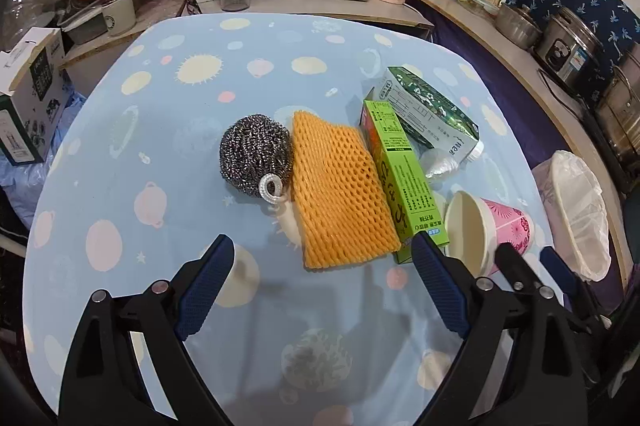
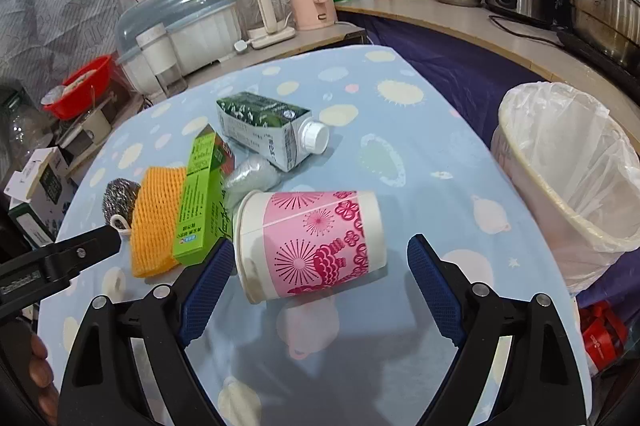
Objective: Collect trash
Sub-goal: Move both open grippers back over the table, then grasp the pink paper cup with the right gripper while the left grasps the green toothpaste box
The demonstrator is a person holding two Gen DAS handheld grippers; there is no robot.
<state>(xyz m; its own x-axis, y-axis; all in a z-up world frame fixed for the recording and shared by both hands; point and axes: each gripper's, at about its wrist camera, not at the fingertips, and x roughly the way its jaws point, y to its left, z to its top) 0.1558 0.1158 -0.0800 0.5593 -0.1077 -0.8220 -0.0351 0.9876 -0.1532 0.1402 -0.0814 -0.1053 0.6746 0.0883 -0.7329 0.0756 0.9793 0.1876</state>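
Just ahead of right claw [image 2: 320,268]: paper cup [image 2: 310,244]

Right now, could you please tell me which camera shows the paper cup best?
The right wrist view: the paper cup lies on its side, wholly visible between the open right gripper fingers. The left wrist view shows mainly its open mouth, partly hidden by gripper fingers.

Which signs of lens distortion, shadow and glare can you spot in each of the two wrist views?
Left wrist view: the round blue table bulges, the counter edge curves, dark vignette fills the corners; soft shadow lies under the open left gripper. Right wrist view: same barrel bending; the lined trash bin leans outward; the pink paper cup stays sharp, casting a faint shadow; no strong glare.
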